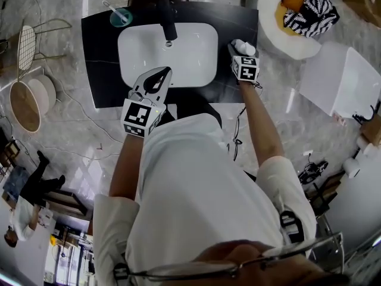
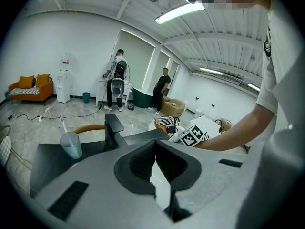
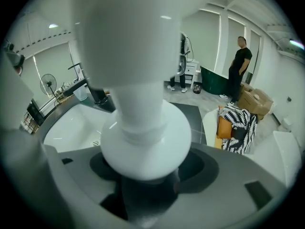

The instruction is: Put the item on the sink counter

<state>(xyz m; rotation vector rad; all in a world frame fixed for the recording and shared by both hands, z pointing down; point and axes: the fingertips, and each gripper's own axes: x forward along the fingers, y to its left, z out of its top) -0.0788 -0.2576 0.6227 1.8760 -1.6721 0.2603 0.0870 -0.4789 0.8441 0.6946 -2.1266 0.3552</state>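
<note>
The item is a white bottle (image 1: 240,44) with a rounded shoulder and a narrow neck; it fills the right gripper view (image 3: 143,80). It stands over the black sink counter (image 1: 101,52), just right of the white basin (image 1: 178,61). My right gripper (image 1: 239,49) is around it, with dark gaps showing on both sides of the bottle between the jaws. My left gripper (image 1: 165,71) hovers over the basin's front left edge. Its pads meet in the left gripper view (image 2: 155,156), with nothing between them.
A black faucet (image 1: 168,16) rises behind the basin, and a teal cup with a toothbrush (image 1: 121,16) stands at the counter's back left. A round white chair with a striped pillow (image 1: 300,11) and a white box (image 1: 345,82) lie to the right. Wire chairs (image 1: 27,46) stand left.
</note>
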